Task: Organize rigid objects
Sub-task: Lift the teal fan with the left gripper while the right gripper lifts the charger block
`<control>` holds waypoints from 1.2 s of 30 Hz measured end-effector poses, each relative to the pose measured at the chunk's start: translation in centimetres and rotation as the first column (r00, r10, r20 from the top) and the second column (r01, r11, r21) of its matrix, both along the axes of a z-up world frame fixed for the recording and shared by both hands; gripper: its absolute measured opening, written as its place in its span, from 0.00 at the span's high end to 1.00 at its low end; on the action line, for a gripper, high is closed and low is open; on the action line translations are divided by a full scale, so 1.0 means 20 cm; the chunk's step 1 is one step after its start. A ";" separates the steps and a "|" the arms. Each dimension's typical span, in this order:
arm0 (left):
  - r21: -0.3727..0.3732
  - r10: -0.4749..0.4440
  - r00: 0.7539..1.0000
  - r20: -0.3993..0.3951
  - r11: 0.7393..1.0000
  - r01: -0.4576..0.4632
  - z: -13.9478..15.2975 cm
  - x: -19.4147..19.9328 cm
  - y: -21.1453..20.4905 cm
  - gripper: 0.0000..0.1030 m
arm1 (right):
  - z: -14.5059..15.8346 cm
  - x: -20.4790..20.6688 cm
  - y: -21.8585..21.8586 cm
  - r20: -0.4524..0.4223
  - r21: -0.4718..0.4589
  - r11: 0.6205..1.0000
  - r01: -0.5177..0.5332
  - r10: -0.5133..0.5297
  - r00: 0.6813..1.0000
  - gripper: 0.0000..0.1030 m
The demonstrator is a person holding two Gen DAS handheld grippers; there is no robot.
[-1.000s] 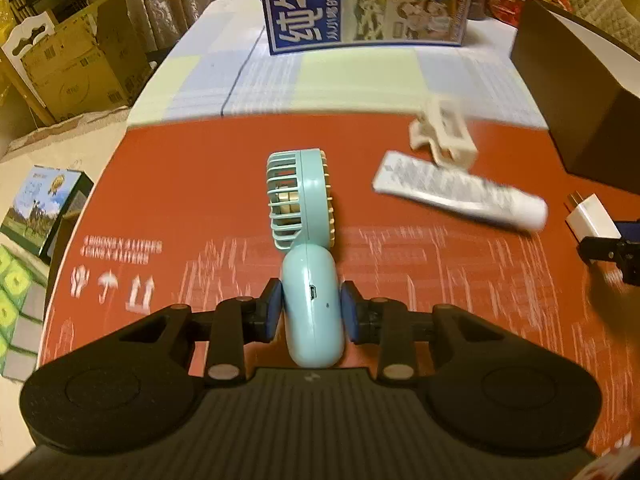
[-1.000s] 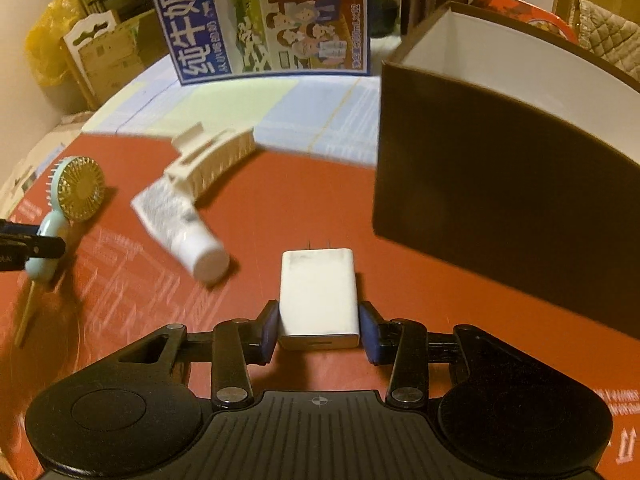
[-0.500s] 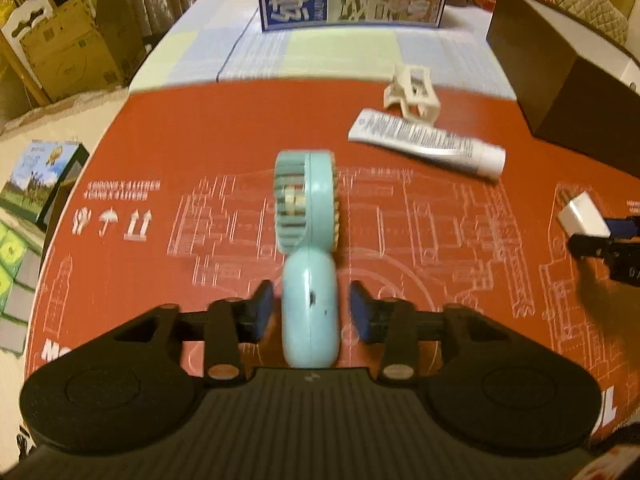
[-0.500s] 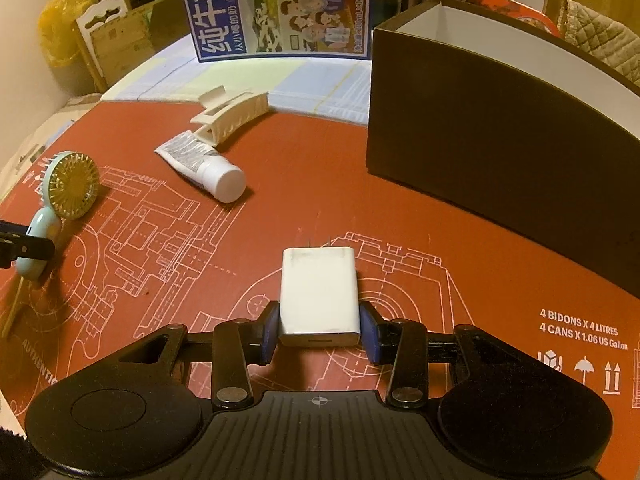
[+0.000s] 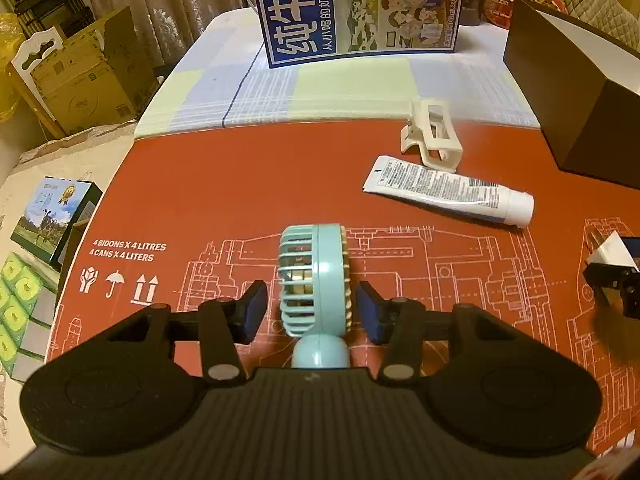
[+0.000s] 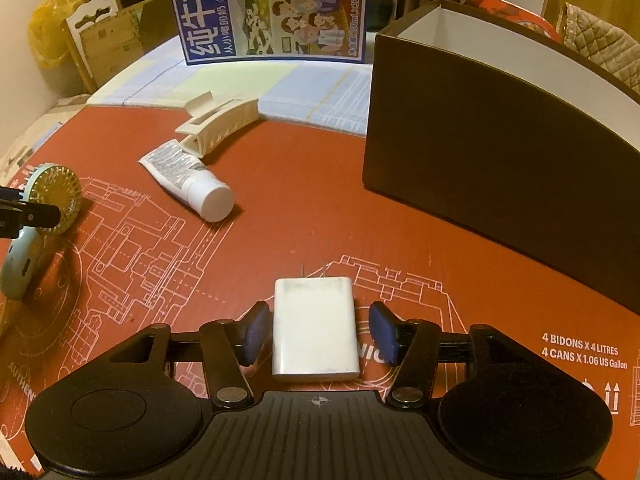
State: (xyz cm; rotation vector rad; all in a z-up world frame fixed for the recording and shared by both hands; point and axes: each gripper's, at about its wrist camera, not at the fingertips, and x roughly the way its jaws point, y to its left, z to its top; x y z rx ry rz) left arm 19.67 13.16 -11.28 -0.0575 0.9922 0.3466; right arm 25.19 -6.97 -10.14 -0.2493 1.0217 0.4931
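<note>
**Both tongs stand open over their pieces; box lies upper right**

Left tongs (image 5: 312, 310): the jaws have just been opening and now stand apart, a clear gap on each side of the fan (image 5: 314, 280). The fan sits between them in the lower centre of the left view, touched by neither pad, its long axis running up the frame along the line of the tongs, head away and handle toward the camera. It appears to rest on the red bench (image 5: 224, 184).

Right tongs (image 6: 316, 334): these too have just been opening; the pads are off the charger (image 6: 314, 334), which lies flat on the bench between them, lower centre of the right view, prongs pointing up the frame.

Governing relation: the brown box (image 6: 500, 168) fills the upper right of the right view, its near wall well apart from the charger. The right tongs are the nearer to it; from the left view it sits at the far upper right corner.

Open room: bare bench runs between charger and box. A tube (image 5: 448, 190) and a hair clip (image 5: 434, 140), touching each other, lie in the upper right of the left view, between fan and box. In my judgement any carry from the left must clear them.
</note>
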 end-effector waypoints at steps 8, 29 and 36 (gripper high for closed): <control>0.011 -0.009 1.000 0.004 1.000 0.009 -0.01 0.01 -0.01 0.69 | 0.00 -0.01 0.00 0.003 -0.007 1.000 0.004 -0.004 1.000 0.51; 0.006 -0.029 1.000 0.006 1.000 0.029 0.01 -0.04 -0.04 0.71 | 0.01 -0.04 0.01 0.000 -0.010 1.000 -0.018 0.018 1.000 0.64; 0.004 -0.030 0.999 0.016 1.000 0.030 0.05 -0.06 -0.05 0.71 | 0.02 -0.06 -0.04 -0.008 0.004 1.000 0.007 -0.007 1.000 0.64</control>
